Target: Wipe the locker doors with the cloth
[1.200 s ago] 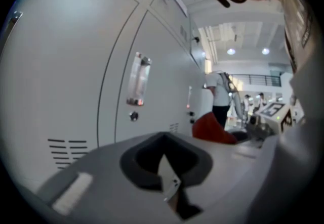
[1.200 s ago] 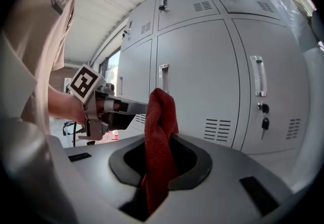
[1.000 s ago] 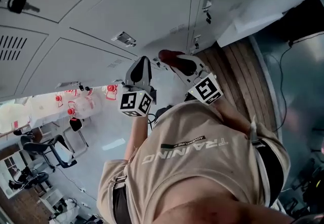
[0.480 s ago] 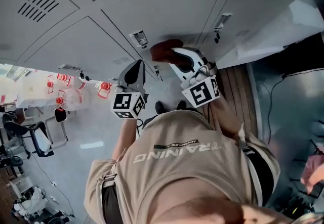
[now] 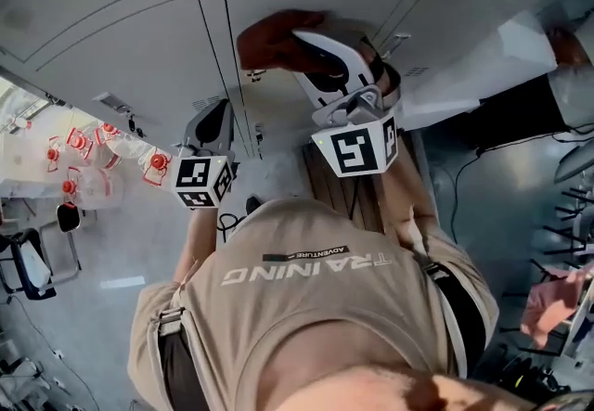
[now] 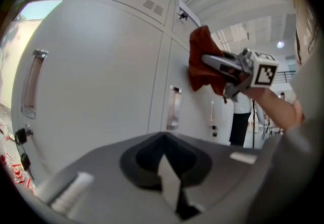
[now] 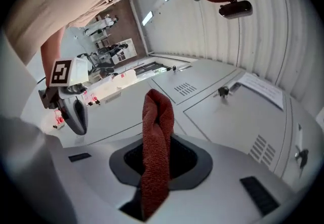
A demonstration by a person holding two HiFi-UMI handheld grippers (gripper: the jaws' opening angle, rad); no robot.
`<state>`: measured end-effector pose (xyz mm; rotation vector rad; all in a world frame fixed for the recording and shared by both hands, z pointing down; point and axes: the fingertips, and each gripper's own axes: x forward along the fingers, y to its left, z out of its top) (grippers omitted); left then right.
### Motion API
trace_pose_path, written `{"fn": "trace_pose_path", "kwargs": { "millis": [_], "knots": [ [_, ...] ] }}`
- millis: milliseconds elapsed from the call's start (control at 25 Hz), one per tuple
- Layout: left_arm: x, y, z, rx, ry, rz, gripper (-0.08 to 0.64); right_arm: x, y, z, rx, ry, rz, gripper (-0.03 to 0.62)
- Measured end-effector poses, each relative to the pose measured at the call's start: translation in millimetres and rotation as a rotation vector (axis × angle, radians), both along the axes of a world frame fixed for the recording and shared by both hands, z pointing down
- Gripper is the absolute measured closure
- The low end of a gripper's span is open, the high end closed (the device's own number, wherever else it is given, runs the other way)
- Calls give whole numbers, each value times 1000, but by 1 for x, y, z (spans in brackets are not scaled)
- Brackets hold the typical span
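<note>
Cloth (image 7: 157, 137) in right tool (image 7: 148, 206), long axis toward locker doors (image 7: 238, 114)

Red-capped clear bottles (image 5: 111, 154) near a black office chair (image 5: 23, 261)

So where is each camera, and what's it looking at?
Head view: on the person's head, looking down at the lockers; shows shirt, left gripper, right gripper, cloth.
Left gripper view: on that gripper, facing the lockers; shows its shut jaws.
Right gripper view: on that gripper, facing the lockers; shows jaws shut on the cloth.
Shared: all three see the cloth; each gripper view sees the other gripper.
</note>
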<state>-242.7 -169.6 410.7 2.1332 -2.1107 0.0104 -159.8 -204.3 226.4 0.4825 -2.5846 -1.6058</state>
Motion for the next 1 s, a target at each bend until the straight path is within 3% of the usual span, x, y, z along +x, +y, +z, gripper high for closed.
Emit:
{"fn": "trace_pose_path", "kwargs": {
  "millis": [160,400,560,1000],
  "knots": [
    [-5,6,4,-9,1,7,554,-8,7,-46,195,-12,56,537],
    [-10,14,-6,12,-15,7,554,-20,4,-79,346,-7,164,537],
    [-13,21,-3,9,-9,-3,554,-35,-9,-72,357,28,223,537],
    [-18,50,11,-19,21,-33,554,-44,-17,-3,227,186,248,537]
  ]
}}
